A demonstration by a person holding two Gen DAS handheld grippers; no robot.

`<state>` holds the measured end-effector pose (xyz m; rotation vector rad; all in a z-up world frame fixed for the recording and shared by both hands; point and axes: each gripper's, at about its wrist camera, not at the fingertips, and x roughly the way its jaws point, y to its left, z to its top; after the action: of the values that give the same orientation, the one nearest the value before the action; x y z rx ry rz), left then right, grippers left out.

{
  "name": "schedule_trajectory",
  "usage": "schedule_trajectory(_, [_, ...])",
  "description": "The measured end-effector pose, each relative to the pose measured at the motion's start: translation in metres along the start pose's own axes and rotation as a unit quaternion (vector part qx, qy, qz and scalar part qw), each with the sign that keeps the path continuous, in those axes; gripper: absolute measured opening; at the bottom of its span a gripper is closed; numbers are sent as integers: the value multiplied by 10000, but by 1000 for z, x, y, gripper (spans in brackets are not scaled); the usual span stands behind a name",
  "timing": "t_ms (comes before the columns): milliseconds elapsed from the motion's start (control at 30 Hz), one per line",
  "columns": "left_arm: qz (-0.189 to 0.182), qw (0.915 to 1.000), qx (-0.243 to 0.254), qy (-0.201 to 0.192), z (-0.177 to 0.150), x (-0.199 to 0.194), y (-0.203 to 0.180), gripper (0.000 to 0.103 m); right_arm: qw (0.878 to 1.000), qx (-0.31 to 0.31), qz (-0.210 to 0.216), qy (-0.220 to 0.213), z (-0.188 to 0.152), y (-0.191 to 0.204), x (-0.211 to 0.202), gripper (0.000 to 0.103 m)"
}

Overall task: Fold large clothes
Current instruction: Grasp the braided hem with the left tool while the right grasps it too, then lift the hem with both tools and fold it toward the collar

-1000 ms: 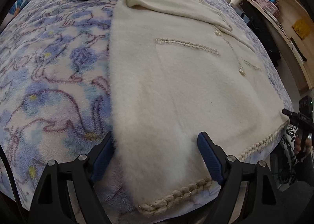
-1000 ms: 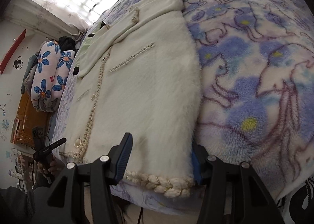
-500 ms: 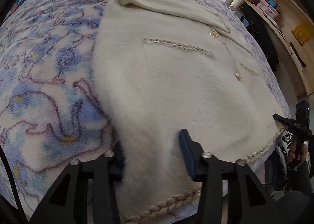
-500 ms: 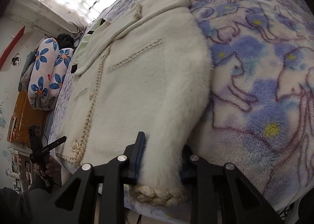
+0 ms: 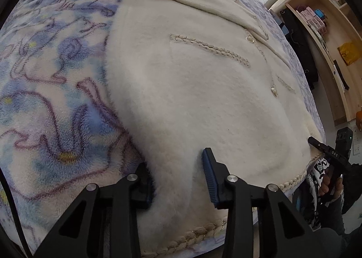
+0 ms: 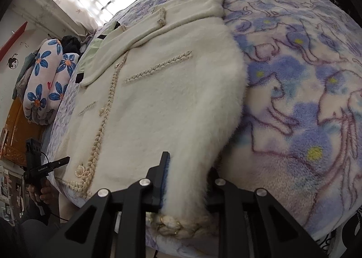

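Cream fuzzy cardigan (image 5: 192,90) spread flat on the fleece blanket (image 5: 45,104), long axis running from the braided hem (image 5: 199,235) at bottom of frame up to the collar at top. Left gripper (image 5: 178,178) closing on a pinched ridge at one hem corner, pads pressing in. Right gripper (image 6: 187,181) closing likewise on the opposite corner. Equally near; bulk of the garment lying ahead, so probably a lift toward the collar.

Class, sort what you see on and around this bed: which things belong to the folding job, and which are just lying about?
Belongs to the job:
cream jacket
left gripper, closing on its hem corner
right gripper, closing on the other corner

Lying about:
flowered pillow
green garment
shelves
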<state>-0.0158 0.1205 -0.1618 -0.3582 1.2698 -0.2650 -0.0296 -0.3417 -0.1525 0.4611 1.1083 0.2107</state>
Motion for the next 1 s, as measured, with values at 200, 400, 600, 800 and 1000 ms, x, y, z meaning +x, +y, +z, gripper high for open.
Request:
schedule_trajectory(200, [-53, 9994, -42, -339, 4, -21, -9, 10, 9992, -149, 158, -325, 9, 18, -18, 18])
schedule_trajectory(400, [-313, 9948, -124, -960, 24, -61, -27, 10, 9952, -422, 429, -770, 33, 48, -44, 18])
schedule_trajectory(600, [-471, 9880, -62, -1468, 77, -93, -46, 10, 9901, -766, 512, -1060, 79, 77, -57, 17])
schedule_trajectory(800, [-270, 9842, 59, -1750, 150, -105, -56, 10, 9861, -615, 568, -1438, 148, 86, -61, 17])
schedule_trajectory(1000, [-115, 9831, -201, -1815, 220, -99, -38, 10, 9842, -299, 426, -1695, 213, 77, -46, 17])
